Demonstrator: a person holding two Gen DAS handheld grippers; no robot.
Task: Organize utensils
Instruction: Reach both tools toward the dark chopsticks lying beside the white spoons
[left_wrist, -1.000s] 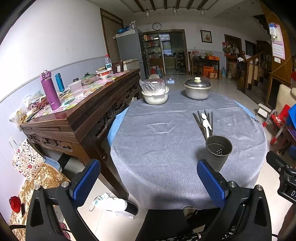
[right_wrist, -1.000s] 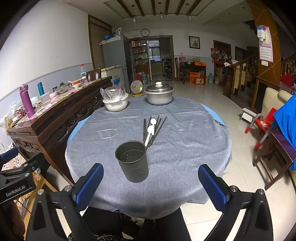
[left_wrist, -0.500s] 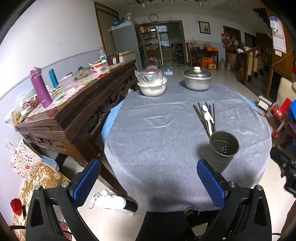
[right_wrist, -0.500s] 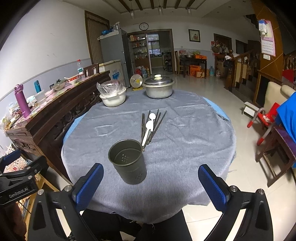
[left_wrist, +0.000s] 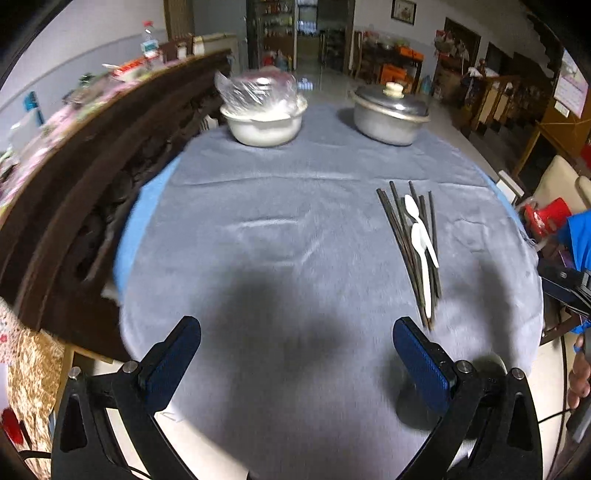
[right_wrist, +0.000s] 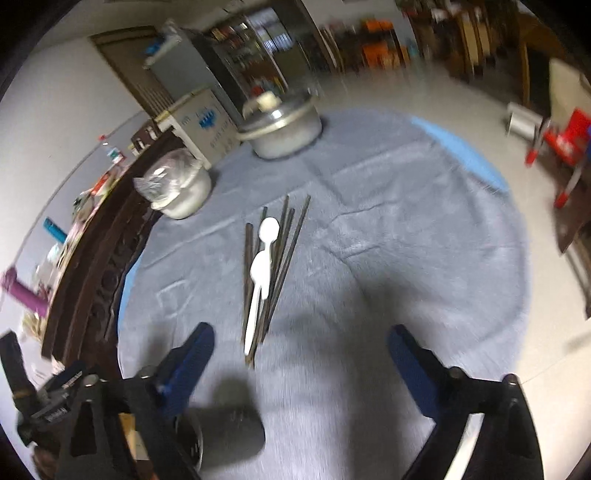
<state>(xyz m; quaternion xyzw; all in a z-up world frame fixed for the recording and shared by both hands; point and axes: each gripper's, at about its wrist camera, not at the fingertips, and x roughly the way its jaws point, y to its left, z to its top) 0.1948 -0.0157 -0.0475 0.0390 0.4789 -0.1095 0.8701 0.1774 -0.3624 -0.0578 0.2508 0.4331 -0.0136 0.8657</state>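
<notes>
Several dark chopsticks (left_wrist: 408, 254) lie in a bundle on the grey tablecloth (left_wrist: 258, 229), with two white spoons (left_wrist: 421, 236) on top of them. My left gripper (left_wrist: 299, 365) hangs open over bare cloth, to the left of the bundle's near end. My right gripper (right_wrist: 301, 363) is also over the cloth, its jaws closing with nothing between them. In the right wrist view the chopsticks (right_wrist: 280, 258) and spoons (right_wrist: 260, 269) lie just beyond its left finger. The dark grey holder cup (right_wrist: 232, 428) stands near the table's front edge, partly behind that finger. Both views are blurred.
At the table's far side stand a white bowl with a plastic bag (left_wrist: 264, 118) and a lidded metal pot (left_wrist: 391, 114). A dark wooden sideboard (left_wrist: 92, 177) with bottles runs along the left. Chairs and a red stool (right_wrist: 565, 136) stand on the floor to the right.
Both grippers have come forward over the table and tipped downward. The holder cup has slid to the bottom of both views. The right view has rolled, and its pads stand slightly closer together.
</notes>
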